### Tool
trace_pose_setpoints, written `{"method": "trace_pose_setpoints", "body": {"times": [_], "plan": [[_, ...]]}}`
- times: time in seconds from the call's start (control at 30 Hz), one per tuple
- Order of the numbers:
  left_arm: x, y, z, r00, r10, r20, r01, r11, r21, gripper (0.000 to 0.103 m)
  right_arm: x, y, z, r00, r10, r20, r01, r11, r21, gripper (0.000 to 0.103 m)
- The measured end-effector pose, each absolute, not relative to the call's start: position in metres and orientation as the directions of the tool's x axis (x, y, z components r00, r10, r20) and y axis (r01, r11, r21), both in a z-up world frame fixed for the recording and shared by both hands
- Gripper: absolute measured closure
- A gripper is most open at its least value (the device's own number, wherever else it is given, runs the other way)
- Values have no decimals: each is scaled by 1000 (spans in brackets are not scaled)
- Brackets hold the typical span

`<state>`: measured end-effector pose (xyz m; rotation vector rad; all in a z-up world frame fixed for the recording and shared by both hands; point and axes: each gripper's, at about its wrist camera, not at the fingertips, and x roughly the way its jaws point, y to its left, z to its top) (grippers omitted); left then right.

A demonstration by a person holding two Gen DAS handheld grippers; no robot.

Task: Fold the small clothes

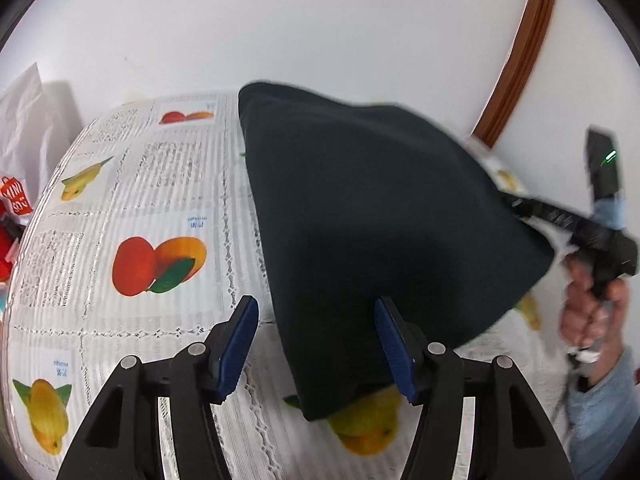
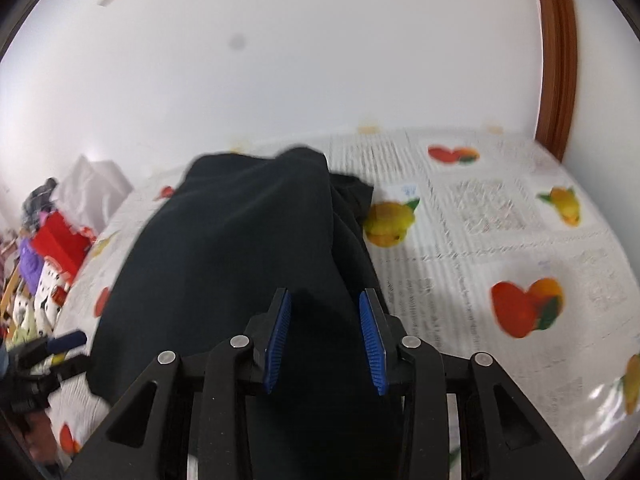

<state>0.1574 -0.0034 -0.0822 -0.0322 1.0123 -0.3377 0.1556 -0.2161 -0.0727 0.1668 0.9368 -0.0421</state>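
A small black garment (image 1: 380,216) lies folded on the fruit-print tablecloth (image 1: 132,184). My left gripper (image 1: 316,320) is open, its blue pads astride the garment's near left edge, just above it. In the left wrist view the right gripper (image 1: 532,210) reaches in from the right at the garment's far right edge, its fingertips hidden by the cloth. In the right wrist view the garment (image 2: 248,248) fills the middle and my right gripper (image 2: 324,312) is open over the black cloth, nothing between the pads.
A white wall stands behind the table and a brown door frame (image 2: 556,60) at the right. Red and white bags and clutter (image 2: 52,248) lie past the table's left edge. The left gripper (image 2: 48,348) shows at the lower left.
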Motion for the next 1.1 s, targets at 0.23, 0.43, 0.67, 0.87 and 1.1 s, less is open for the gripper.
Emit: {"method": "trace_pose_setpoints", "body": {"times": [0.23,0.43,0.67,0.87,1.1], "plan": [[154,1,-91,464,-306,-831,272,942,-195,43,125,-247,-67,655,14,-756,187,966,180,102],[159,3,-81,481,-304,-822,276,943,-187,43,121,-247,-58,614,-71,-786,191,980,60,101],[187,2,-72,499,-292,-816,271,947,-173,43,176,-219,-35,598,-63,-799,69,997,-27,69],[212,4,-78,501,-296,-813,279,945,-171,38,243,-209,-55,526,-97,-845,73,995,-68,69],[227,4,-87,484,-313,-817,269,942,-201,37,288,-221,-87,469,-86,-879,142,990,-21,81]]}}
